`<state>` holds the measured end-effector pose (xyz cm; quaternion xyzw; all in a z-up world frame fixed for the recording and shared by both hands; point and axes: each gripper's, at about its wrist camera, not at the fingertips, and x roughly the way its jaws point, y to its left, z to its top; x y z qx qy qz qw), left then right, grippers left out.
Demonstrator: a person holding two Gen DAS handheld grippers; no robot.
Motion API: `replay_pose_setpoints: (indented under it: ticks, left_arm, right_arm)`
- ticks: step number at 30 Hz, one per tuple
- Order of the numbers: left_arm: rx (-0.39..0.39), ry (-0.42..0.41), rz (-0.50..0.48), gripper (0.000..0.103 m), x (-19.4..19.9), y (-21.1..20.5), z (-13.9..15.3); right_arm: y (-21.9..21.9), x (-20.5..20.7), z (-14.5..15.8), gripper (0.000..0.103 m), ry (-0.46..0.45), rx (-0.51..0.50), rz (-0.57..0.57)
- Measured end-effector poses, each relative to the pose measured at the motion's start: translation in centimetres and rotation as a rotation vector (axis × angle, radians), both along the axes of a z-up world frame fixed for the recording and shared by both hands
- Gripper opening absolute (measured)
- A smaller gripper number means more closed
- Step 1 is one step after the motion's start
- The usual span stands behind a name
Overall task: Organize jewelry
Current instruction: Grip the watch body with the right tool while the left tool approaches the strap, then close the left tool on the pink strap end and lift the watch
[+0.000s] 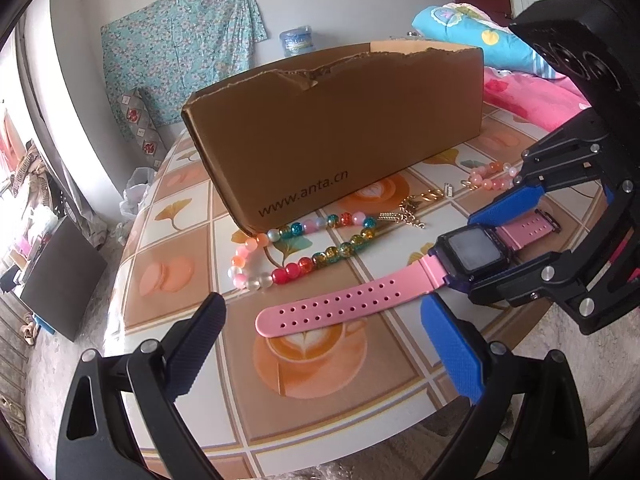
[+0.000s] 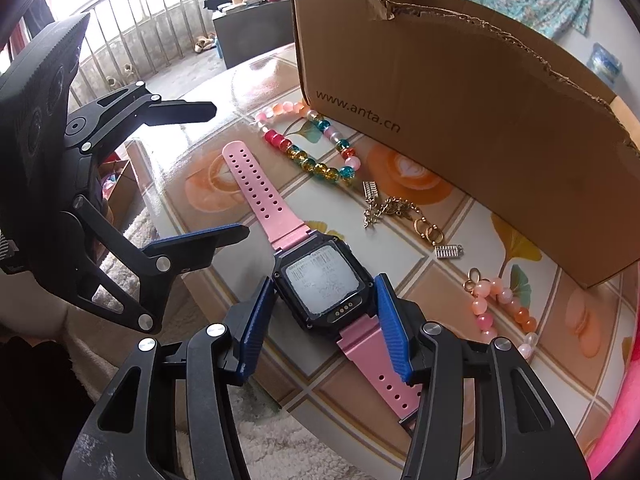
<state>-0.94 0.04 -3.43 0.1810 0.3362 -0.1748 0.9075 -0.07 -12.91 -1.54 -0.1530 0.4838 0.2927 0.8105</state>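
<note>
Right gripper (image 2: 324, 304): blue pads stand about half open, one on each side of the watch (image 2: 320, 280) case. Both pads sit against or just beside the case edges; whether they actually press on it cannot be told from either view. The watch lies flat on the table (image 2: 208, 216), screen up, near the table's edge. Pink strap with rows of holes runs away from the case on both ends. The screen carries a pale sticker with small print and a barcode-like block, unreadable.

Left gripper (image 1: 320, 344): jaws spread wide, nothing between them, hovering above the free end of the pink strap and not touching it.

Outward from the watch: a multicoloured bead bracelet (image 2: 308, 148) (pink, red, teal, amber beads) lies between the strap and the cardboard box (image 2: 460, 120), touching or almost touching the box wall. Beside it a gold chain (image 2: 394, 214) with rings and a small silver charm (image 2: 449, 251). Further along, a peach-and-pink bead bracelet (image 2: 504, 312) with a gold ring.

The box stands upright, top edge torn ragged. Printed on its side: "www.anta.cn". The table cover shows latte-art cups and ginkgo leaves.
</note>
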Motion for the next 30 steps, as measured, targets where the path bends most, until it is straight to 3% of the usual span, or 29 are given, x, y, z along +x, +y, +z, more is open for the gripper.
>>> replay_pose_setpoints:
  ticks: [16, 26, 30]
  left_arm:
    - [0.032, -0.011, -0.063, 0.09, -1.3, -0.9, 0.0]
    - [0.061, -0.041, -0.099, 0.085, -2.0, -1.8, 0.1]
    - [0.082, -0.045, -0.108, 0.077, -2.1, -2.0, -0.2]
  right_arm:
    - [-0.3, 3.2, 0.6, 0.048, 0.095, 0.005, 0.031]
    - [-1.7, 6.5, 1.0, 0.048, 0.219, 0.091, 0.031]
    - [-2.8, 7.9, 1.1, 0.048, 0.273, 0.119, 0.036]
